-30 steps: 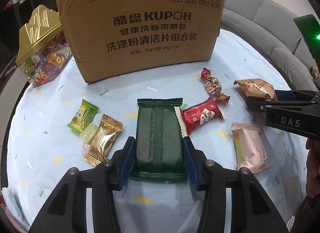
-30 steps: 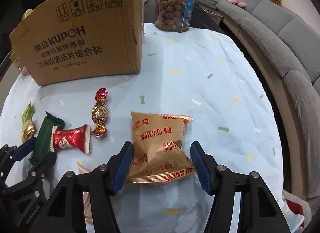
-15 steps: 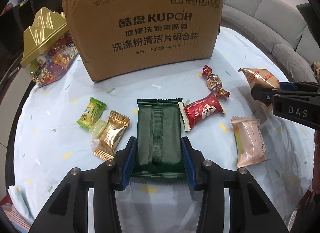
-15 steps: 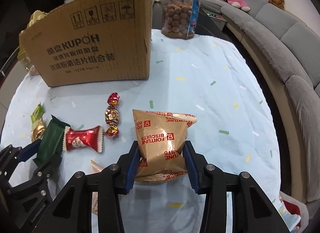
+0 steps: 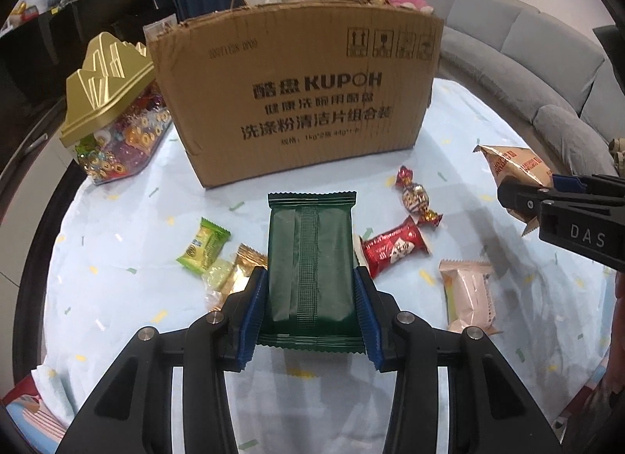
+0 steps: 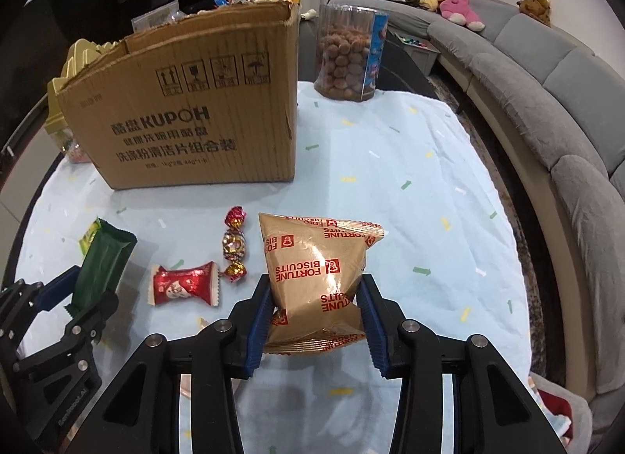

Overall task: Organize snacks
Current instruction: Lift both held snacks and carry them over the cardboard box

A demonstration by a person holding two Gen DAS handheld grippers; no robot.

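Observation:
My left gripper [image 5: 311, 290] is shut on a dark green snack packet [image 5: 310, 259] and holds it above the table, short of the open cardboard box [image 5: 297, 102]. My right gripper [image 6: 314, 298] is shut on a gold Fortune Biscuits bag [image 6: 316, 262], lifted off the cloth; the bag also shows in the left wrist view [image 5: 515, 165]. On the cloth lie a red candy packet [image 5: 392, 247], a round foil-wrapped candy [image 5: 416, 194], a pink packet [image 5: 468, 298], a green packet [image 5: 203, 245] and a gold packet [image 5: 234, 278].
A gold-lidded clear candy box [image 5: 113, 114] stands left of the cardboard box. A clear jar of brown balls [image 6: 349, 52] stands behind the box's right corner. A grey sofa [image 6: 547, 75] curves around the right side of the round table.
Both grippers have risen with their packets: the green packet and the biscuit bag have lifted off the cloth. The right gripper closed on the bag during the last second.

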